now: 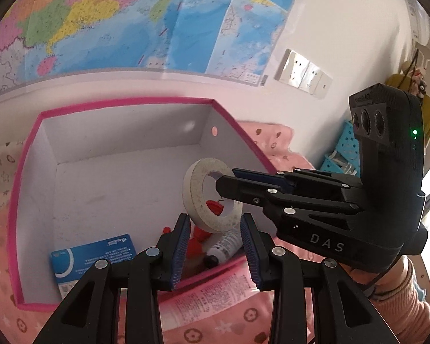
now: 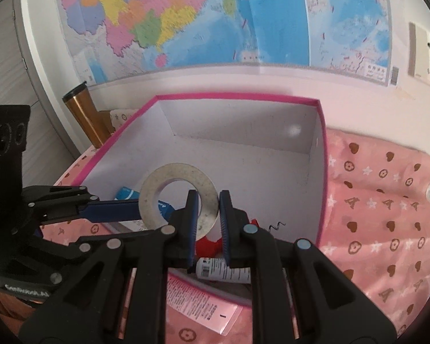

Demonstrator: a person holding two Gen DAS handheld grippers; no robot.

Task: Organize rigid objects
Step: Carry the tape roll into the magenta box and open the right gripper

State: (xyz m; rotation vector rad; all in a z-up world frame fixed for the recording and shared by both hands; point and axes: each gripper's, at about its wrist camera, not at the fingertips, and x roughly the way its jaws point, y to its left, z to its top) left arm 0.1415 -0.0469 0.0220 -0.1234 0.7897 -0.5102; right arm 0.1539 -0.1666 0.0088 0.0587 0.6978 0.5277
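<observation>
On the wall behind everything hangs a big colored map point(image 2: 215, 20), with white wall sockets point(image 1: 302, 74) beside it. Under the map lies a pink cloth point(image 2: 387, 206) with little brown flowers, hearts and white stars on it. A white box point(image 1: 120, 160) with a pink rim sits on that cloth. A gold cup point(image 2: 83, 111) stands past the box's left side, and a blue basket point(image 1: 344, 152) with holes stands far off to the right.

The right tool point(image 2: 209, 218) holds a gray-white ring point(image 1: 212, 195) by its rim, up over the near part of the box. One of its fingers point(image 2: 192, 220) goes through the hole in the ring, and the other finger is on the outside. The left tool point(image 1: 215, 246) is open wide and holds nothing; it hangs over the near edge of the box, just beside the ring.

Down in the box lie a blue and white packet point(image 1: 94, 261) with tiny writing too small to read, a white bottle point(image 2: 223, 271) with a barcode label, and some red things point(image 1: 197, 240).

The right tool has the letters "DAS" on its side. A pink paper point(image 2: 197, 306) full of small print lies on the cloth by the box.
</observation>
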